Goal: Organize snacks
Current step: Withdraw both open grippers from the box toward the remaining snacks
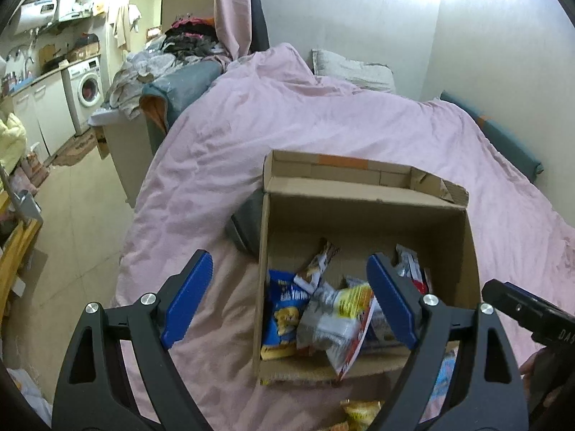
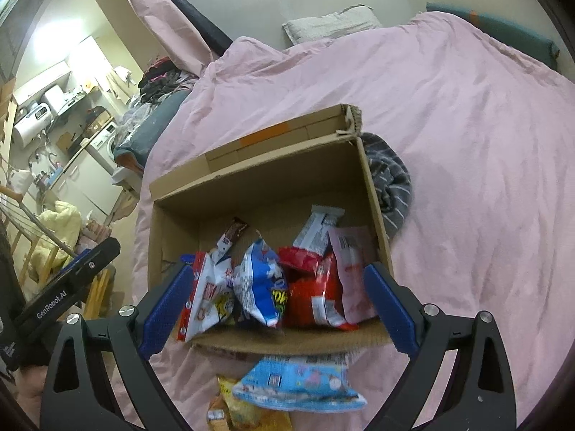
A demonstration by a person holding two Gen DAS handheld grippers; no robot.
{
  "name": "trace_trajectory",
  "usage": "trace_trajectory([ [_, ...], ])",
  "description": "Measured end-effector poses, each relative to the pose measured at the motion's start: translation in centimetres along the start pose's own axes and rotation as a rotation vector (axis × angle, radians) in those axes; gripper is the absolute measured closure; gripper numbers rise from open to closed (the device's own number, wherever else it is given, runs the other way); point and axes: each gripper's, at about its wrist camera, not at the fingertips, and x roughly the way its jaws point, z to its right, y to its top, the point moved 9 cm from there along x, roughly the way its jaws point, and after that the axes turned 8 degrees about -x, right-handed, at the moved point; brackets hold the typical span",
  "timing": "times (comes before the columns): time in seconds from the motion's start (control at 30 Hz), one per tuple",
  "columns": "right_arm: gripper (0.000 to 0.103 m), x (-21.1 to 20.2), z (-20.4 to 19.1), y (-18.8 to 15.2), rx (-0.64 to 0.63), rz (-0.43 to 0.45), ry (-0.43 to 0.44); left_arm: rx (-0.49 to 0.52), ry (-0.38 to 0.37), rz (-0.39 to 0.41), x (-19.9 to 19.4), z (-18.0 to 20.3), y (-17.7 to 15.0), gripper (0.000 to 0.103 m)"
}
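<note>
An open cardboard box (image 1: 359, 215) (image 2: 269, 186) stands on the pink bedcover. Several snack packets lie inside: a blue packet (image 2: 262, 287), a red one (image 2: 312, 287), a pink one (image 2: 350, 269), a white-and-red one (image 2: 208, 294), and two wrapped bars against the back. A light blue packet (image 2: 298, 384) and a yellow packet (image 2: 244, 409) (image 1: 359, 409) lie on the cover in front of the box. My left gripper (image 1: 287, 256) is open over the box's left wall and holds nothing. My right gripper (image 2: 278, 268) hangs wide open above the box's front, also holding nothing.
A grey striped cloth (image 2: 391, 179) lies against the box's right side. A pillow (image 2: 330, 25) sits at the wall behind. The bed's left edge drops to a tiled floor (image 1: 82, 208), with a clothes pile (image 1: 194, 43) and a washing machine (image 1: 86, 86) beyond.
</note>
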Motion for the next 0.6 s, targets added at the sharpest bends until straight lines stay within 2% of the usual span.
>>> trace_trajectory([
  [0.13,0.005,-0.9,0.0,-0.9,0.002,-0.005,0.002,-0.048,-0.006,-0.016,-0.9,-1.1,-0.7,0.017],
  [0.23,0.005,-1.7,-0.3,-1.6,0.002,-0.004,0.004,-0.062,0.004,-0.043,-1.3,-1.3,-1.6,0.011],
  [0.43,0.002,-2.9,-0.3,-3.2,0.020,-0.002,-0.010,-0.029,-0.035,-0.073,-2.7,-0.6,-3.7,0.011],
  [0.6,0.002,-3.1,-0.2,-4.7,0.032,-0.035,-0.005,0.008,-0.013,-0.090,-3.6,-0.5,-5.3,0.011],
])
